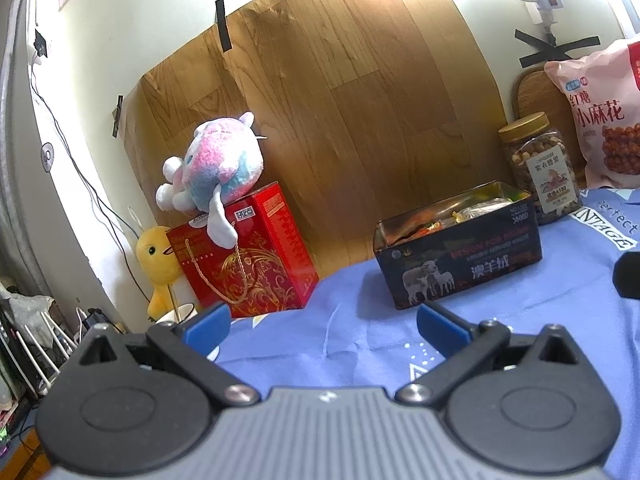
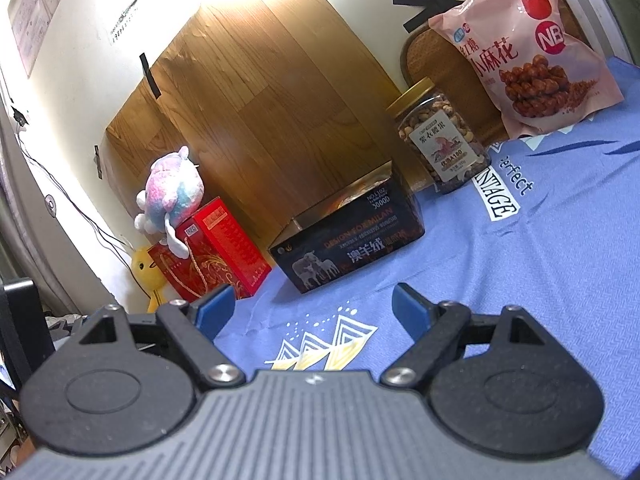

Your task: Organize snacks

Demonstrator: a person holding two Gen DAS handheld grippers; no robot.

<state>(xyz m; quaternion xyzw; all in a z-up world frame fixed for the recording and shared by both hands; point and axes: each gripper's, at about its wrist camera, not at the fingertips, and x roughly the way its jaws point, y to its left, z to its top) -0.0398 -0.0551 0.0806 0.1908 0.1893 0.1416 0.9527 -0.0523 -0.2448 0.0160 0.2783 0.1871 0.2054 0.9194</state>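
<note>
A dark open box (image 1: 460, 256) with sheep printed on its side sits on the blue cloth and holds several wrapped snacks (image 1: 476, 208). It also shows in the right wrist view (image 2: 348, 240). A clear nut jar (image 1: 540, 168) with a gold lid stands behind it, also seen in the right wrist view (image 2: 440, 136). A pink snack bag (image 1: 604, 116) leans at the far right, and shows in the right wrist view (image 2: 528, 48). My left gripper (image 1: 322, 324) is open and empty, short of the box. My right gripper (image 2: 312, 306) is open and empty, in front of the box.
A red gift box (image 1: 248, 252) with a pastel plush toy (image 1: 212, 168) on top stands at the left, beside a yellow duck toy (image 1: 156, 260). A wood-pattern sheet (image 1: 340, 100) covers the wall behind. A woven tray (image 2: 436, 56) leans behind the jar. The blue cloth (image 2: 540, 248) covers the table.
</note>
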